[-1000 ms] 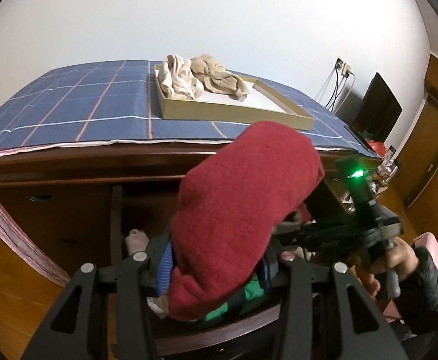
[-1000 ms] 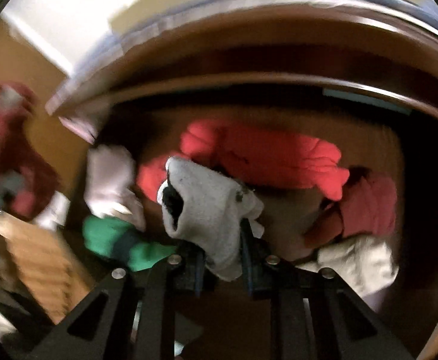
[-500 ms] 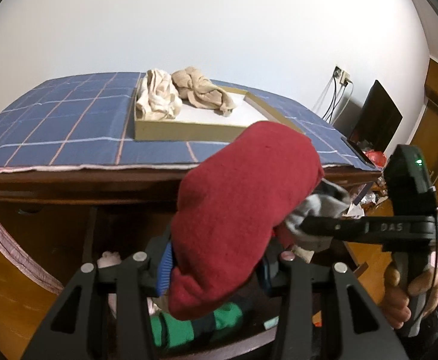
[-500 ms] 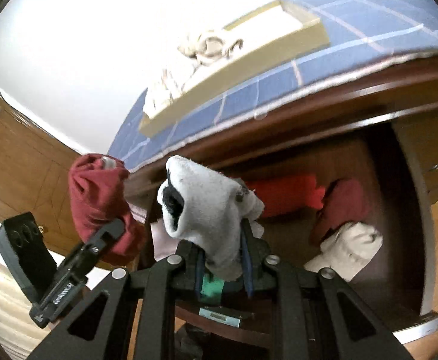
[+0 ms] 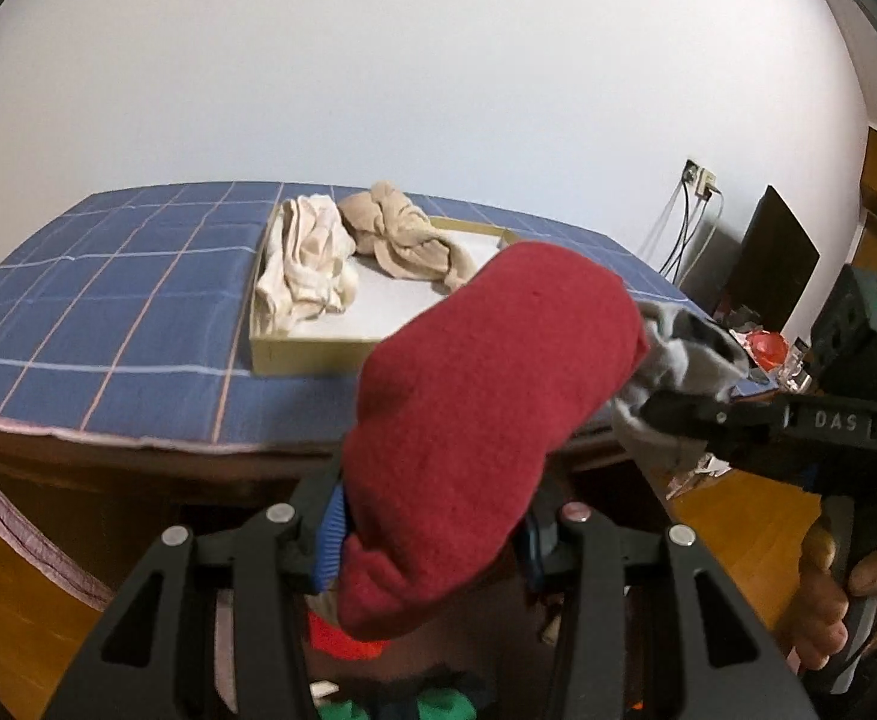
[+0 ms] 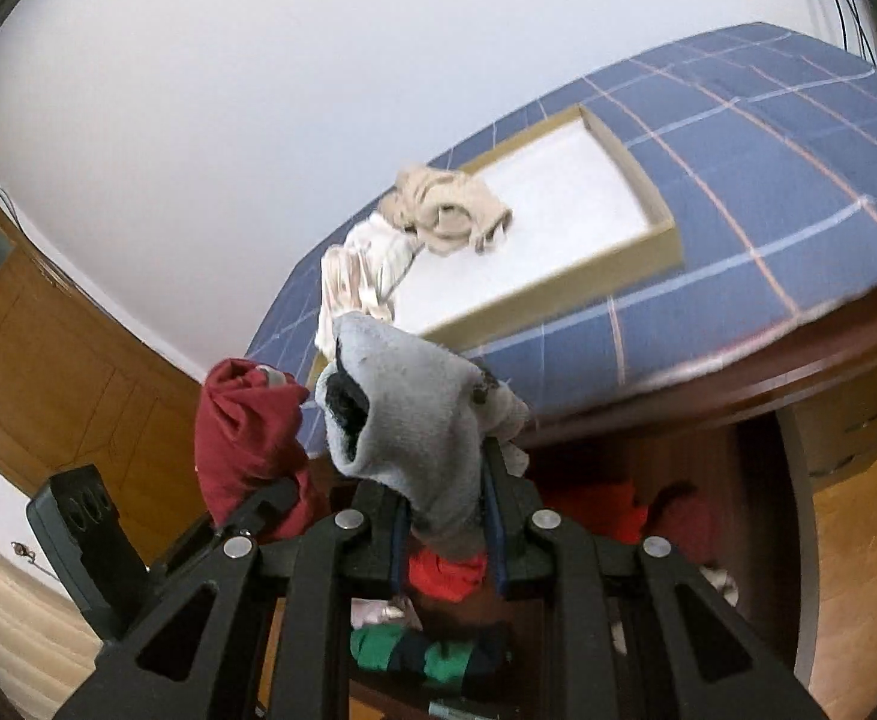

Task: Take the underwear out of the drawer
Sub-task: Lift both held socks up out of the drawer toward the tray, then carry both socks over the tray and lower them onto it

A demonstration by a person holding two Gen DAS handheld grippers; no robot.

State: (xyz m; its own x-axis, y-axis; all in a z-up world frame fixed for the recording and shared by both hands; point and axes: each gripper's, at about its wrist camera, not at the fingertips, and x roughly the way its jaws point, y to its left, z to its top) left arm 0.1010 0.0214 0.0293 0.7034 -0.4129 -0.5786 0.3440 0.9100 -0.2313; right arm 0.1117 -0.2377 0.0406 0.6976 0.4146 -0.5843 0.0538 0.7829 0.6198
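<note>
- Left wrist view: my left gripper (image 5: 432, 540) points forward and slightly up, above the front edge of the cabinet. Its jaws are closed down on a dark red underwear bundle (image 5: 486, 420), which bulges up and out from between the fingers and hides the fingertips.
- To the right I see the right gripper (image 5: 678, 414) reaching in sideways, pinched shut on a grey underwear piece (image 5: 672, 354); a bare hand (image 5: 828, 600) grips its handle low at the right edge.
- Surface: a blue checked cloth (image 5: 108, 300) covers the wooden cabinet top. On it stands a shallow cardboard tray (image 5: 300, 354) with a cream garment (image 5: 306, 264) at its left end and a beige garment (image 5: 408, 237) just beside it.
- Room: white wall, a wall socket with cables (image 5: 699, 180), a dark monitor (image 5: 768, 258), wooden floor.
- Right wrist view: my right gripper (image 6: 447, 540) tilts upward toward the cabinet top. Its jaws are closed on the grey underwear piece (image 6: 414, 420), which stands up between the fingers.
- The left gripper (image 6: 252, 510) sits just beside it to the left, carrying the dark red underwear bundle (image 6: 246, 438); the two bundles are near each other, and I cannot tell whether they touch.
- Below, the open drawer (image 6: 792, 516) holds red clothing (image 6: 444, 576), a green and dark item (image 6: 426, 654) and pale items.
- Both held pieces are raised above the drawer, in front of the cardboard tray (image 6: 630, 276) and lower than it in frame.
</note>
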